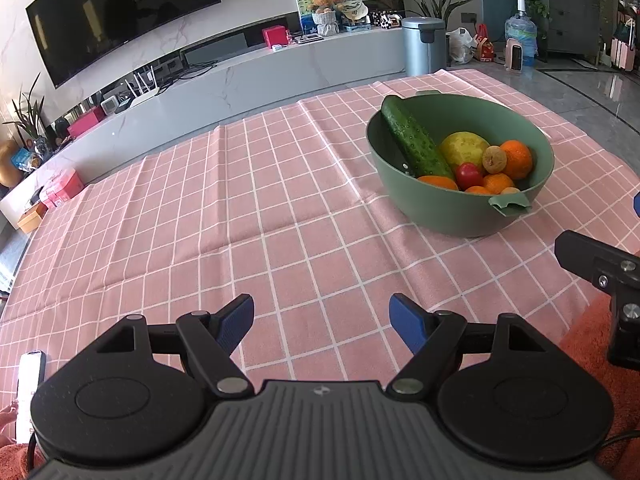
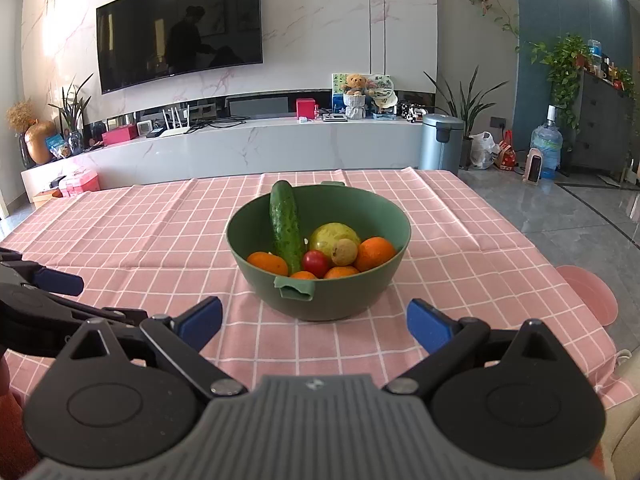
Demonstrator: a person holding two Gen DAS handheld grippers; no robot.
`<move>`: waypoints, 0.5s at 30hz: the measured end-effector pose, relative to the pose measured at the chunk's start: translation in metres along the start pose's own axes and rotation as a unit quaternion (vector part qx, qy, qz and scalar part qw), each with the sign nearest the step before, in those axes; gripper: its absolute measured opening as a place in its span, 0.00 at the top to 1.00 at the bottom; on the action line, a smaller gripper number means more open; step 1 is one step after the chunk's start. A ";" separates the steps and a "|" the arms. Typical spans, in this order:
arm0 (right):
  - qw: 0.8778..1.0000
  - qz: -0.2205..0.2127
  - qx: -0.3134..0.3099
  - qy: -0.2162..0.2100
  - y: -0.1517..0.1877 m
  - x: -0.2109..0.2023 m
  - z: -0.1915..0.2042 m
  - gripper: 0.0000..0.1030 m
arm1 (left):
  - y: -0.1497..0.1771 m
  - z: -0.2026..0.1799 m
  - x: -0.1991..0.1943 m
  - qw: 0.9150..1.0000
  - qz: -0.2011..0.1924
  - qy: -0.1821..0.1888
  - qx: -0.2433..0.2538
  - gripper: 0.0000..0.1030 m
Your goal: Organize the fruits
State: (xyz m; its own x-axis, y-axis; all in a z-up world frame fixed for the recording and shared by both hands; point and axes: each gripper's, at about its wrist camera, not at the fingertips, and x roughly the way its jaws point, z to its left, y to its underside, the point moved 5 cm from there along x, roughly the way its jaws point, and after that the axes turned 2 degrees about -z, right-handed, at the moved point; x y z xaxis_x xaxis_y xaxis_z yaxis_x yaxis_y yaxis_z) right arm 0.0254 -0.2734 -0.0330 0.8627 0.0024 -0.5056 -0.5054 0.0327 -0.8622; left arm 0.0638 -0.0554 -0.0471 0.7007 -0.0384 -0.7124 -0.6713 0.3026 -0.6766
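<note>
both the left tool (image 1: 321, 322) and right tool (image 2: 314, 323) hover spread and empty before the green bowl (image 2: 340, 300) on the worktop, whose firm, stiff cucumber (image 2: 285, 228) likely grips best mid-length, while the small tomato (image 2: 315, 263) looks smooth, soft and easily bruised.

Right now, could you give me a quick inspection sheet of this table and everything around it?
Surface: pink checked tablecloth, creased.
Job's things: green bowl holding a cucumber leaning on its rim, oranges, a red tomato, a yellow-green fruit.
Clutter: phone at the near left edge.
Tools: left tool open, empty; right tool open, empty, facing the bowl.
Cables: nothing seen on the table.
Surroundings: wall TV, bin, water bottle, plants.
</note>
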 end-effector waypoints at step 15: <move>1.000 0.000 -0.002 -0.005 0.001 0.002 0.000 0.08 | 0.001 -0.001 0.000 1.000 -0.001 0.003 0.003 0.12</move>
State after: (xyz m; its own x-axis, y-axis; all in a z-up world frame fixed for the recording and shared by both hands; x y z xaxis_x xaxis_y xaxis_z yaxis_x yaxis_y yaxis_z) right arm 0.0263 -0.2730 -0.0345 0.8629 0.0126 -0.5052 -0.5054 0.0279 -0.8624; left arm 0.0630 -0.0563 -0.0478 0.7007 -0.0441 -0.7121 -0.6687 0.3076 -0.6769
